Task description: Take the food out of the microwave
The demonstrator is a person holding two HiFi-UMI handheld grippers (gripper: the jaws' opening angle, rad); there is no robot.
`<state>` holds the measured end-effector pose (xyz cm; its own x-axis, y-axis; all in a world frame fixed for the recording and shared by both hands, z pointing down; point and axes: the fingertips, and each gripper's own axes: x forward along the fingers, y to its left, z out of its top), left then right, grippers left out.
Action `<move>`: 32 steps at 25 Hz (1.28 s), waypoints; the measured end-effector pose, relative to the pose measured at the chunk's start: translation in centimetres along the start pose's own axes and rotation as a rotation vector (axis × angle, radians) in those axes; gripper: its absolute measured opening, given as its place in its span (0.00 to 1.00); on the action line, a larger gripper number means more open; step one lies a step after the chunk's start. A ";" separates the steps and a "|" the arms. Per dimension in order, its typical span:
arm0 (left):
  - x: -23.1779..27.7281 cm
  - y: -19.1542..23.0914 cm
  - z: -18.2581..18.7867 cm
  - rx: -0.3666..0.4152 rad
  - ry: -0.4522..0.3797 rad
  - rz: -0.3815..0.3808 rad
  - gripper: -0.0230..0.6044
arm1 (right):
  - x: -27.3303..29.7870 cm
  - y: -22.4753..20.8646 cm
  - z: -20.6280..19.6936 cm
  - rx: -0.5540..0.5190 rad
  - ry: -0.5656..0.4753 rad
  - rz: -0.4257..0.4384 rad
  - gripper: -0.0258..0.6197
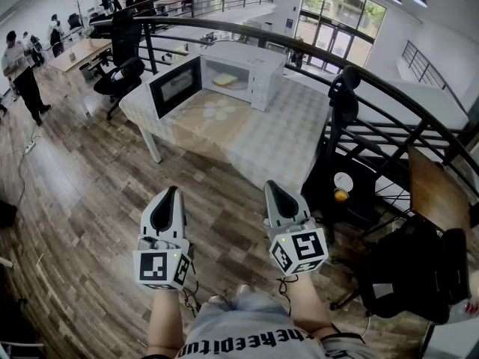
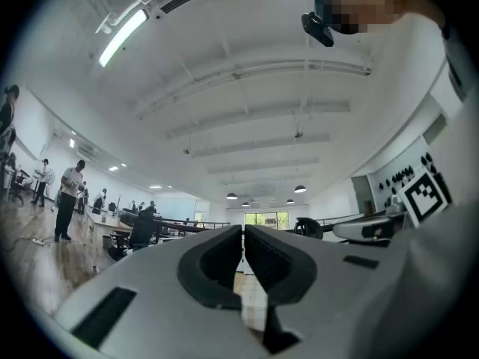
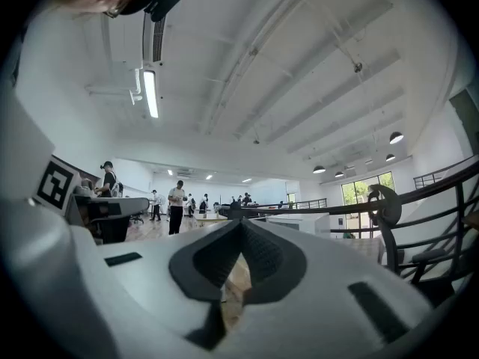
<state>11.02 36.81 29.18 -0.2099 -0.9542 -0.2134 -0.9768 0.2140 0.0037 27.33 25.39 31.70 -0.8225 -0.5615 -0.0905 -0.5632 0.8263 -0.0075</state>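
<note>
Nearest, well short of the microwave (image 1: 251,69), the left tongs (image 1: 172,193) and right tongs (image 1: 273,188) are both closed and empty. Farther off on the tabletop (image 1: 284,137), the microwave's door (image 1: 176,87) hangs open with the food (image 1: 225,80) inside. Approach, grasp and removal all remain.

Wood-plank floor (image 1: 75,223), curved black railing (image 1: 314,51), bright windows (image 1: 340,6).
</note>
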 end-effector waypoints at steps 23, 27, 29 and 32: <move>4.5 -3.3 -0.8 0.014 0.006 0.050 0.06 | 2.0 -4.7 -0.7 0.030 -0.028 0.080 0.05; 5.1 -4.5 -0.7 0.018 0.024 0.067 0.06 | 2.1 -6.1 -1.1 0.057 -0.034 0.088 0.05; 5.4 -4.7 -0.9 0.022 0.032 0.067 0.06 | 2.3 -6.5 -1.1 0.066 -0.036 0.095 0.05; 6.0 -5.0 -1.0 0.026 0.029 0.065 0.06 | 2.7 -6.9 -1.1 0.063 -0.036 0.103 0.05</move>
<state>14.58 29.77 28.84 -0.2742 -0.9436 -0.1856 -0.9598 0.2806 -0.0086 28.92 18.10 32.65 -0.8715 -0.4727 -0.1302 -0.4692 0.8811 -0.0586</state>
